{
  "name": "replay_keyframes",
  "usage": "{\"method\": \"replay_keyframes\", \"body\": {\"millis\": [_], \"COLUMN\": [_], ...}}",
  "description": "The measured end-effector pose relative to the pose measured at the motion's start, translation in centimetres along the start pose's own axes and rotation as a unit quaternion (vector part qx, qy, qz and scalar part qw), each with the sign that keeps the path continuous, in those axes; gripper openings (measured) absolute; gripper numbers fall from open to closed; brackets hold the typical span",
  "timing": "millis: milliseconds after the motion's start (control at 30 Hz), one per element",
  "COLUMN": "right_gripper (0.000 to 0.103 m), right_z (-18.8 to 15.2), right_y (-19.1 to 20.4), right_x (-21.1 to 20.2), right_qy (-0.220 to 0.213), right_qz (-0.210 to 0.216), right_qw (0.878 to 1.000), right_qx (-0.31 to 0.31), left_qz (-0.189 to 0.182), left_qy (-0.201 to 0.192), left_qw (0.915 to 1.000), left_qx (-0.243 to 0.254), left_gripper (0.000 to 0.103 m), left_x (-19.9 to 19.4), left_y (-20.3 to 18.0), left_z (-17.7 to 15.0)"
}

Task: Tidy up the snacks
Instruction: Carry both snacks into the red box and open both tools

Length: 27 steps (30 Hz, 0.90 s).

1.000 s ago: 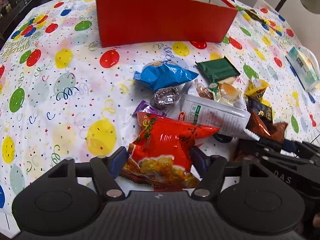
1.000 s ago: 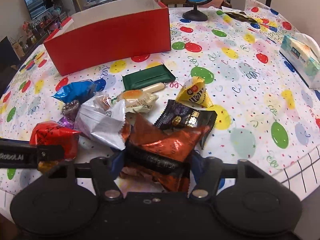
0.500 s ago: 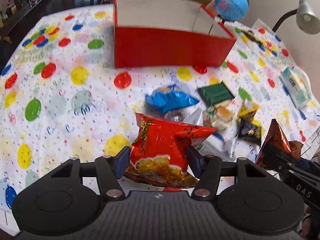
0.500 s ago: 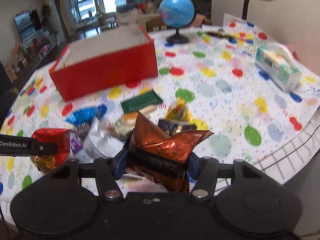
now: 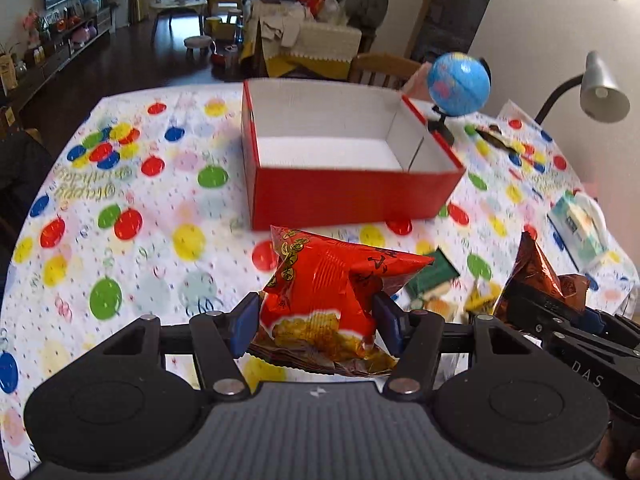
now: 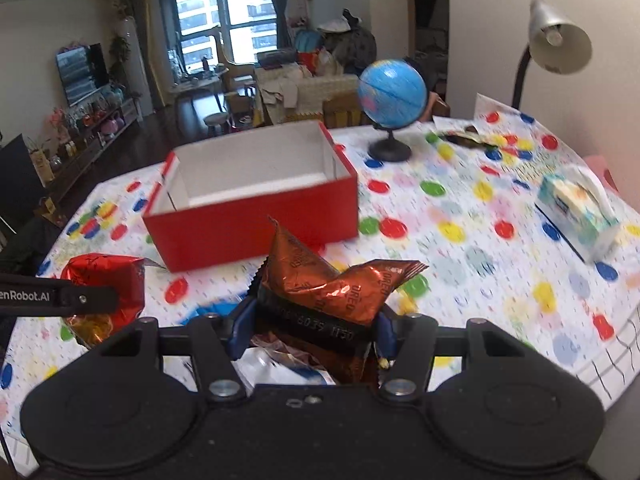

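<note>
My left gripper (image 5: 314, 322) is shut on a red snack bag (image 5: 324, 280) with a picture of fried snacks, held up above the table. The right gripper (image 6: 312, 330) is shut on a copper-brown foil snack pack (image 6: 332, 284), also lifted. Each held bag shows in the other view: the brown pack (image 5: 536, 276) at the right, the red bag (image 6: 106, 280) at the left. An open red box (image 5: 348, 196) with a white, empty inside stands ahead on the balloon-print tablecloth (image 5: 132, 248); it is also seen as the red box (image 6: 256, 224). More snacks, including a green packet (image 5: 434, 276), lie below the grippers, mostly hidden.
A blue globe (image 6: 392, 96) on a black stand sits behind the box at the right. A tissue pack (image 6: 576, 208) lies near the right table edge, beside a desk lamp (image 6: 558, 40). Chairs and living-room furniture lie beyond the table.
Both grippers have risen off the snack pile with their bags and tilted up, so the box's inside and the room beyond now show. The jaws stayed gripped.
</note>
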State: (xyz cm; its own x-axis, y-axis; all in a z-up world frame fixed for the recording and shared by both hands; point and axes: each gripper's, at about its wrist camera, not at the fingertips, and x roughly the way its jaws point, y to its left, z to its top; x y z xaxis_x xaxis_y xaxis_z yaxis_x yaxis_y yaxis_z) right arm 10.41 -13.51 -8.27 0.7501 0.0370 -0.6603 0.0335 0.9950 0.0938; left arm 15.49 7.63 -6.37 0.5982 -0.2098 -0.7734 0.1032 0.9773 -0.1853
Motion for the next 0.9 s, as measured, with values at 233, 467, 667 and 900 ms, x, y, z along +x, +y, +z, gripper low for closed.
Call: {"method": "replay_keyframes", "body": {"millis": [233, 467, 667, 900], "right_gripper": [0.058, 0.058, 0.058, 0.058], "right_z": [3.7, 7.9, 11.5, 14.6], "right_y": [1.0, 1.1, 1.2, 1.3], "right_x": [0.9, 3.6, 6.8, 11.6], "right_qy": [-0.012, -0.02, -0.019, -0.001], "right_qz": [0.021, 0.05, 0.083, 0.107], "right_qw": [1.0, 0.998, 0.994, 0.99], "right_qx": [-0.02, -0.04, -0.066, -0.089], "left_qz": [0.004, 0.032, 0.056, 0.083], "left_qy": [-0.023, -0.037, -0.044, -0.034], "left_qw": [0.9997, 0.9987, 0.9973, 0.9957], "left_qx": [-0.004, -0.013, -0.015, -0.02], "left_gripper": [0.06, 0.06, 0.06, 0.06], "left_x": [-0.3, 1.1, 3.3, 7.4], "left_y": [-0.4, -1.4, -2.5, -2.9], "left_z": [3.1, 7.0, 10.2, 13.8]}}
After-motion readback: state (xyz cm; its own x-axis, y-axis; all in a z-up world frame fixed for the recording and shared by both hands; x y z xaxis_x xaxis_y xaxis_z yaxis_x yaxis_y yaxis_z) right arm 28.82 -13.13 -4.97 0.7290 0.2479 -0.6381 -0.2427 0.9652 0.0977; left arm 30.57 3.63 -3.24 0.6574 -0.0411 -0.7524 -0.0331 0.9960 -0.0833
